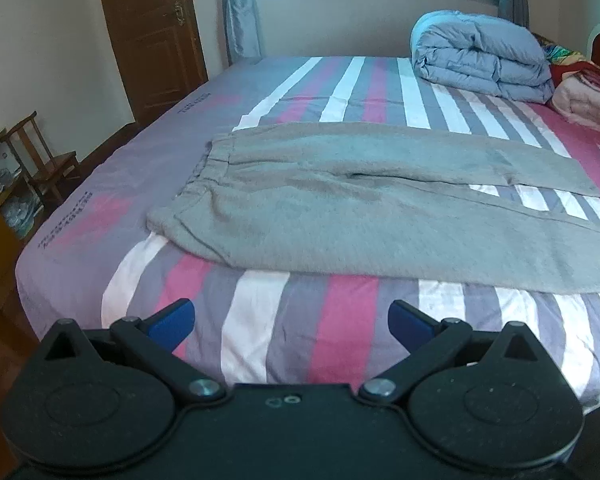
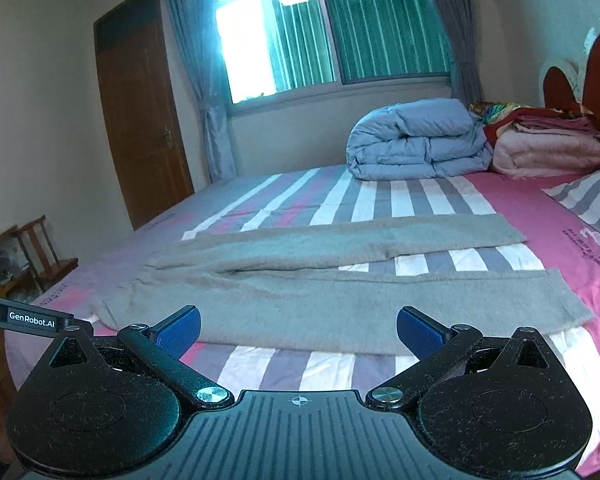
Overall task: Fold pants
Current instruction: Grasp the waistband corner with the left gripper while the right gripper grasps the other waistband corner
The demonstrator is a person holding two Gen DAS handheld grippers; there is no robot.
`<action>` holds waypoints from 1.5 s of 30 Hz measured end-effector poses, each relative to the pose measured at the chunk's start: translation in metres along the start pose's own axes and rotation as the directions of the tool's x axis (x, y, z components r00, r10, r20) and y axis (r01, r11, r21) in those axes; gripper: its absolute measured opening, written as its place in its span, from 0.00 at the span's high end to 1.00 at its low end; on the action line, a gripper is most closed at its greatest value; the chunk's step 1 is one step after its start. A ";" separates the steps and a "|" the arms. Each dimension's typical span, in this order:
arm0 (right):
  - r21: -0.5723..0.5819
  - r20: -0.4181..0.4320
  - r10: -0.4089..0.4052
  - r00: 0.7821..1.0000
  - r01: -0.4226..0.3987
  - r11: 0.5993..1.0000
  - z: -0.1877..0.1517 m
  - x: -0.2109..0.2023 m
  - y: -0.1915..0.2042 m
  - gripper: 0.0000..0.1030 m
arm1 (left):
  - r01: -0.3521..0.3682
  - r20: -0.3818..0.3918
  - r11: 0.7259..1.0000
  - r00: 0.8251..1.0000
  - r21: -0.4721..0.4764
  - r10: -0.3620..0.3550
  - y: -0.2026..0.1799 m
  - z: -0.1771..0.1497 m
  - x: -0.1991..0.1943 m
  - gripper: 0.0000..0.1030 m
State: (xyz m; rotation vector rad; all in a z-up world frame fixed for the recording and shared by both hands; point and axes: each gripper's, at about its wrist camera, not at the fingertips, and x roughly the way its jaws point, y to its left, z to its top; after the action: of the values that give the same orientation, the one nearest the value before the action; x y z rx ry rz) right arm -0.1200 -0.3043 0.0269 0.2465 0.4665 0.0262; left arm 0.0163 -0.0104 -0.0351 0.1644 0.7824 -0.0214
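Observation:
Grey sweatpants lie flat on the striped bed, waistband to the left, both legs spread toward the right. They also show in the right wrist view, legs parted in a V. My left gripper is open and empty, held above the bed's near edge, short of the pants. My right gripper is open and empty, just before the near leg's edge. Part of the left gripper shows at the left of the right wrist view.
A folded blue duvet and pink blankets sit at the far right by the headboard. A wooden door, a small wooden chair and a window lie beyond the bed.

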 end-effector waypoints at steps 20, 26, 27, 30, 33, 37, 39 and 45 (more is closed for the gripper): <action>-0.292 -0.256 0.152 0.955 -0.226 0.929 0.105 0.275 -0.014 0.00 | -0.027 -0.173 0.999 0.985 -0.019 0.024 0.080 0.159 0.218 0.31; -0.287 -0.356 0.168 0.919 -0.279 0.916 0.127 0.382 -0.007 0.00 | -0.031 -0.292 0.979 0.956 -0.203 -0.030 0.124 0.195 0.311 0.45; -0.300 -0.365 0.162 0.917 -0.281 0.912 0.129 0.399 -0.004 0.00 | -0.052 -0.301 0.981 0.954 -0.189 -0.007 0.126 0.200 0.324 0.43; -0.352 -0.392 0.150 0.907 -0.299 0.887 0.131 0.447 0.003 0.00 | -0.101 -0.288 0.980 0.956 -0.171 0.048 0.134 0.213 0.357 0.25; -0.378 -0.422 0.149 0.894 -0.323 0.868 0.131 0.494 0.005 0.00 | -0.106 -0.286 0.983 0.956 -0.151 0.059 0.136 0.223 0.390 0.22; -0.376 -0.452 0.144 0.880 -0.334 0.864 0.132 0.555 0.001 0.00 | -0.082 -0.323 0.988 0.946 -0.132 0.035 0.139 0.229 0.435 0.22; -0.357 -0.461 0.157 0.873 -0.345 0.868 0.135 0.579 -0.002 0.00 | -0.050 -0.323 0.983 0.946 -0.176 -0.010 0.146 0.228 0.450 0.23; -0.364 -0.553 0.137 0.822 -0.386 0.848 0.122 0.635 -0.001 0.16 | 0.030 -0.242 0.979 0.967 -0.203 -0.080 0.153 0.218 0.453 0.41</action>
State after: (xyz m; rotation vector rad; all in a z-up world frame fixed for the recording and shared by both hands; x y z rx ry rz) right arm 0.5016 -0.2822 -0.1485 -0.1827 0.9372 0.4936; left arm 0.5026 0.1257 -0.1807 -0.0455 1.0353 0.0247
